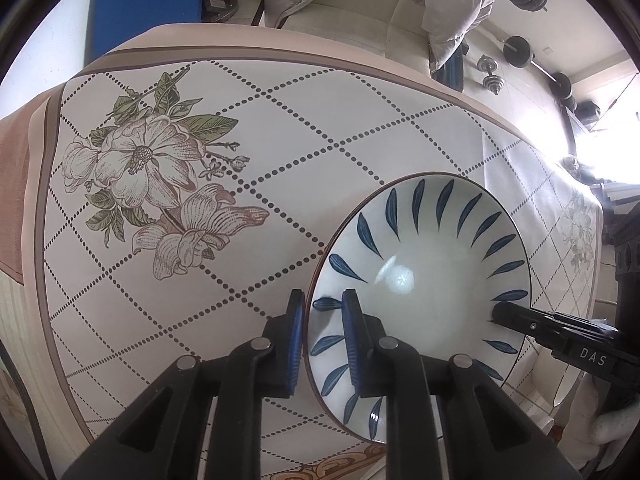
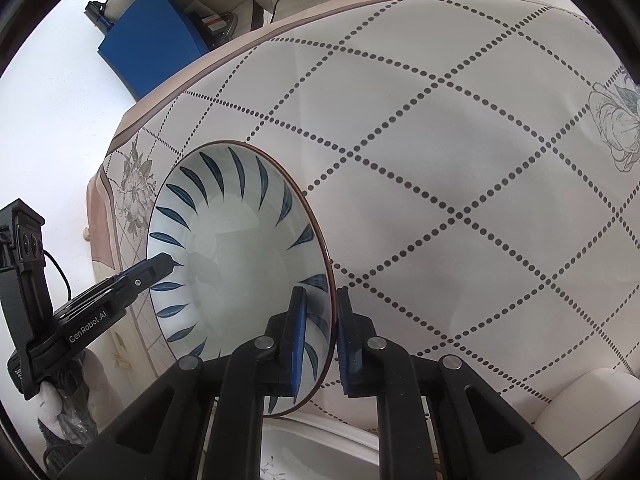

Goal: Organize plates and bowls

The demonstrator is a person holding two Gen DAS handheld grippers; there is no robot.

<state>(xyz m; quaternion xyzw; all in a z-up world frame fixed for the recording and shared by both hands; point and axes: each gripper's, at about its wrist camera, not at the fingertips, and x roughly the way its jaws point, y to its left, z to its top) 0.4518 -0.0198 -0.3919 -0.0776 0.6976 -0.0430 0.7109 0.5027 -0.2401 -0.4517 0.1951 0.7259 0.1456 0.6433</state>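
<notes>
From the left wrist, we had the left tongs (image 1: 322,334) pinching the near-left rim of the leaf-patterned bowl (image 1: 424,280), one pad outside the wall, one inside. The bowl sat tilted above the floral worktop (image 1: 240,160), apparently lifted clear, and the right tongs (image 1: 500,312) bit the opposite rim. To carry it well, we judged both grips had to hold equal pressure and travel together, or the rim would twist out.

From the right wrist, the right tongs (image 2: 322,334) straddled the bowl (image 2: 240,248) rim the same way, pads pressed on the wall. The left tongs (image 2: 168,262) clamped the far edge. Another white dish (image 2: 304,452) showed below, at the bottom edge. We reckoned that was where the bowl belonged, so we needed to level it first, then lower slowly and release both sides together.
</notes>
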